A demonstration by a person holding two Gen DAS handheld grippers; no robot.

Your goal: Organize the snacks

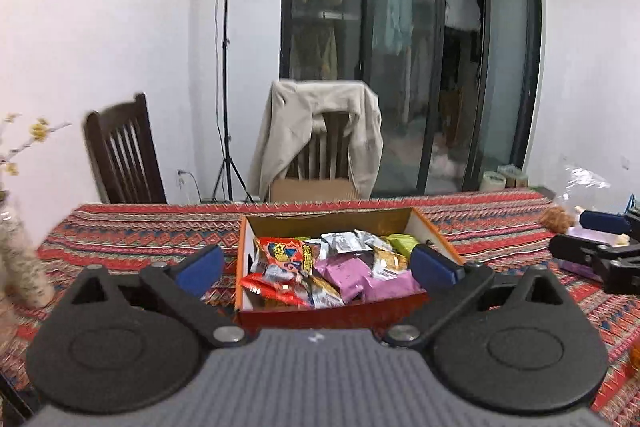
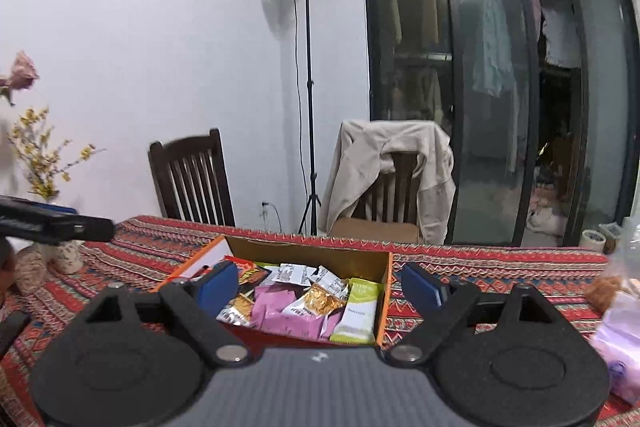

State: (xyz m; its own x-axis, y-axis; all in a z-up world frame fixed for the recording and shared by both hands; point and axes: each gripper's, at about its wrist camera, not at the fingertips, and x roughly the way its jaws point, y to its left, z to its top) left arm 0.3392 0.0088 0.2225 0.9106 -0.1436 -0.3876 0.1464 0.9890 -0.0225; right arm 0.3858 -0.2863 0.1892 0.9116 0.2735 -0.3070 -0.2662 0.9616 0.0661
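Observation:
An orange cardboard box (image 1: 436,231) sits on the patterned tablecloth, filled with snack packets: a red packet (image 1: 280,253), pink packets (image 1: 348,275), silver ones and a green one. In the right wrist view the same box (image 2: 382,307) shows pink packets (image 2: 280,311), a gold packet (image 2: 320,301) and a green bar (image 2: 358,311). My left gripper (image 1: 318,265) is open and empty, held just in front of the box. My right gripper (image 2: 320,285) is open and empty, in front of the box's right half; it also shows in the left wrist view (image 1: 592,239).
A plastic bag with a brown fluffy item (image 1: 556,219) and purple packs (image 2: 620,339) lies at the table's right. A vase with yellow flowers (image 2: 40,163) stands at the left. Two wooden chairs (image 1: 124,155), one draped with a beige jacket (image 1: 320,131), stand behind the table.

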